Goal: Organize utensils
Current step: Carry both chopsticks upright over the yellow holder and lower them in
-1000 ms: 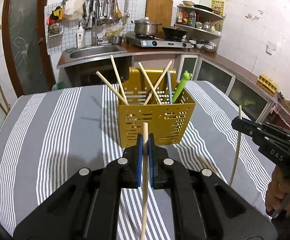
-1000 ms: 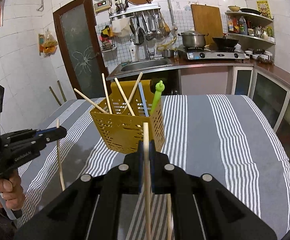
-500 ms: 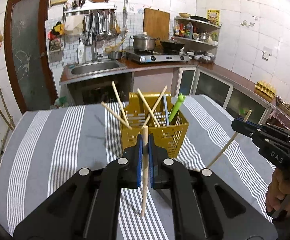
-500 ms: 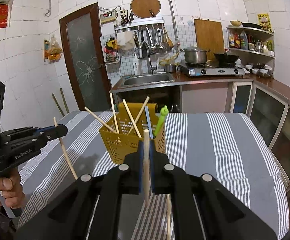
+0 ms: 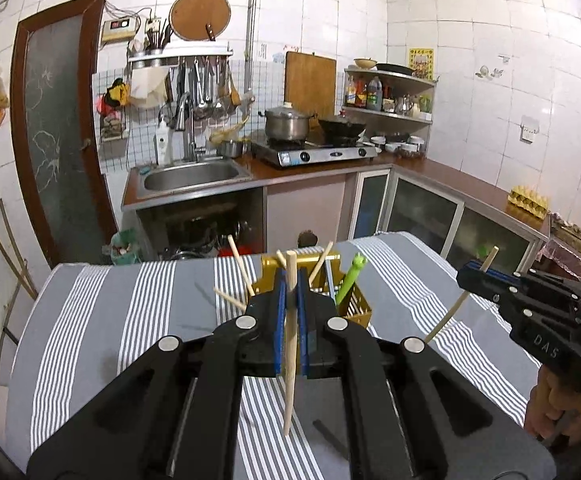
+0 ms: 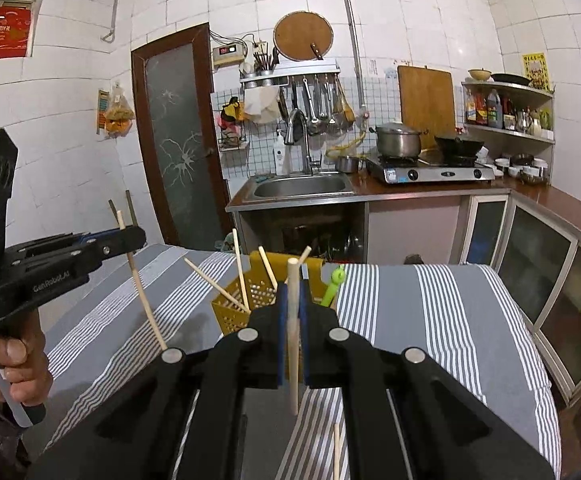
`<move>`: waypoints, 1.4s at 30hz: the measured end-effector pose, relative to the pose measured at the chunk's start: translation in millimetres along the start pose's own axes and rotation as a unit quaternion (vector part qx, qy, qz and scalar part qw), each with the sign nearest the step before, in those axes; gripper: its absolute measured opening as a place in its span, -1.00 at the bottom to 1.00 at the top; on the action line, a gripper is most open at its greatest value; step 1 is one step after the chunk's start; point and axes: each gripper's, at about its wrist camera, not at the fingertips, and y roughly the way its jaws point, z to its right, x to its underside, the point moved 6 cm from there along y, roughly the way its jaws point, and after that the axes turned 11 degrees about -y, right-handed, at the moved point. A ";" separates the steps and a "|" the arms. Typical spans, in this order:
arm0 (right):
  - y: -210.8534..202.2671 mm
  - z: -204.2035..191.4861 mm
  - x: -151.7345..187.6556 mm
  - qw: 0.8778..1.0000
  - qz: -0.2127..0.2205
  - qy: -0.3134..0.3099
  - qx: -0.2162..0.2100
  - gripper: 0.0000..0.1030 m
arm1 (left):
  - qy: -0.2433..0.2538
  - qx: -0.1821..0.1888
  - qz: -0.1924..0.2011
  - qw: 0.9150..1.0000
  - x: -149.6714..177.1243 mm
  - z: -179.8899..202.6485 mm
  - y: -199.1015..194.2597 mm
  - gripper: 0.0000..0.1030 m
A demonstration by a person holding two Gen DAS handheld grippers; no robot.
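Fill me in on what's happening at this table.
A person is sorting chopsticks into a yellow perforated holder on the striped tablecloth. The left hand-held gripper is shut on one wooden chopstick, held clear of the table. The right hand-held gripper is shut on another chopstick. The holder already has several chopsticks and a green utensil. One more chopstick lies on the cloth.

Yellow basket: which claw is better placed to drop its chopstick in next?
Left, marginally. The yellow basket sits dead ahead of the left claw and its chopstick; from the right claw it lies slightly off to the left. Both grip chopsticks.
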 end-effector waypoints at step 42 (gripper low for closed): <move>8.8 -2.0 -101.3 0.998 0.052 -0.030 0.007 -0.89 | 0.001 -0.002 0.099 0.995 -102.7 0.9 11.6 -0.92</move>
